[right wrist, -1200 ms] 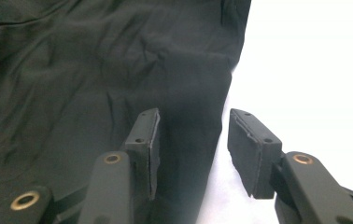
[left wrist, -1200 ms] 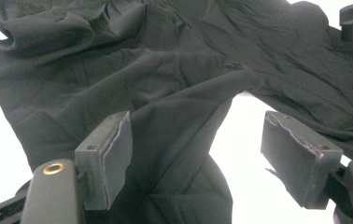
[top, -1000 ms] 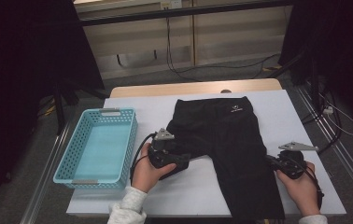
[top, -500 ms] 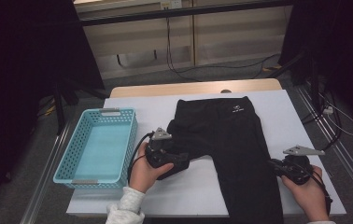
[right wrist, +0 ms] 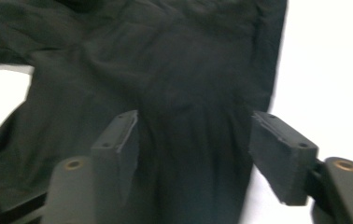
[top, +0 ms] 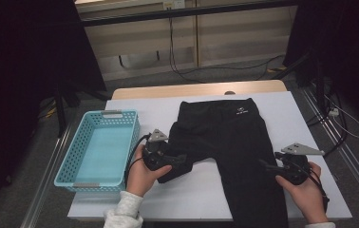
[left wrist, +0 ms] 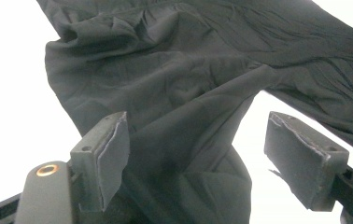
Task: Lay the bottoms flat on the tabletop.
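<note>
Lying flat, creased black trousers [top: 232, 147] (one leg bunched).

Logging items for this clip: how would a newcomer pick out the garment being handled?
On the white table, right of the light-blue basket, lie black trousers, waistband at the far edge. The left gripper and right gripper flank them. They are the only dark cloth, with a small white logo near the waistband.

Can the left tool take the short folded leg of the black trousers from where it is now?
Probably yes. The left tool is open, and the folded leg of the black trousers lies just ahead between its jaws, on the white table. Nothing stands between them.
</note>
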### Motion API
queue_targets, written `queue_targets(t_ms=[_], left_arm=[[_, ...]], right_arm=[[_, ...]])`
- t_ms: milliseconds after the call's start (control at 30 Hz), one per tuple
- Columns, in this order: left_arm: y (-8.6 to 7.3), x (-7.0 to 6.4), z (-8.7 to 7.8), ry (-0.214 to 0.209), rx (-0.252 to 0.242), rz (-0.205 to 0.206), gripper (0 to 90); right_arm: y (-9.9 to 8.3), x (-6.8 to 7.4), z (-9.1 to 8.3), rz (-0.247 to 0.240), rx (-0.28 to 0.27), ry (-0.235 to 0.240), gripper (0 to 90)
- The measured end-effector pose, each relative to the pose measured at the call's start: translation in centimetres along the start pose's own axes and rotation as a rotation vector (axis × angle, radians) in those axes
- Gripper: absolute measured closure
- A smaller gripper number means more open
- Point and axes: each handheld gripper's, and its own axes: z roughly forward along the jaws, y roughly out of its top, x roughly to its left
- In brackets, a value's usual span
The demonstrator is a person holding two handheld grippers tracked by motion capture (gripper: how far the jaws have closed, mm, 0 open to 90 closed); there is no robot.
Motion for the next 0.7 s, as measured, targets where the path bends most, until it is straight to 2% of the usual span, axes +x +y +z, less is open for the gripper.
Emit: queue_targets(t_ms=[200, 400, 500, 600, 700], left_arm=[[-0.4, 0.4, -0.3, 0.016, 0.014, -0.024, 18.2], [-0.7, 0.7, -0.5, 0.037, 0.016, -0.036, 16.5], [-0.8, 0.7, -0.5, 0.045, 0.019, -0.031, 16.5], [-1.0, 0.7, -0.5, 0.057, 0.013, -0.026, 18.5], [-1.3, 0.7, -0.4, 0.095, 0.01, -0.027, 24.8]], right_arm=[[0.6, 1.2, 0.7, -0.01, -0.053, 0.089, 24.9], [0.9, 2.4, 1.5, -0.043, -0.066, 0.117, 22.0], [0.9, 2.7, 1.9, -0.042, -0.067, 0.133, 19.7], [1.0, 3.0, 2.1, -0.048, -0.068, 0.138, 18.4], [1.1, 3.4, 2.2, -0.059, -0.068, 0.146, 18.3]])
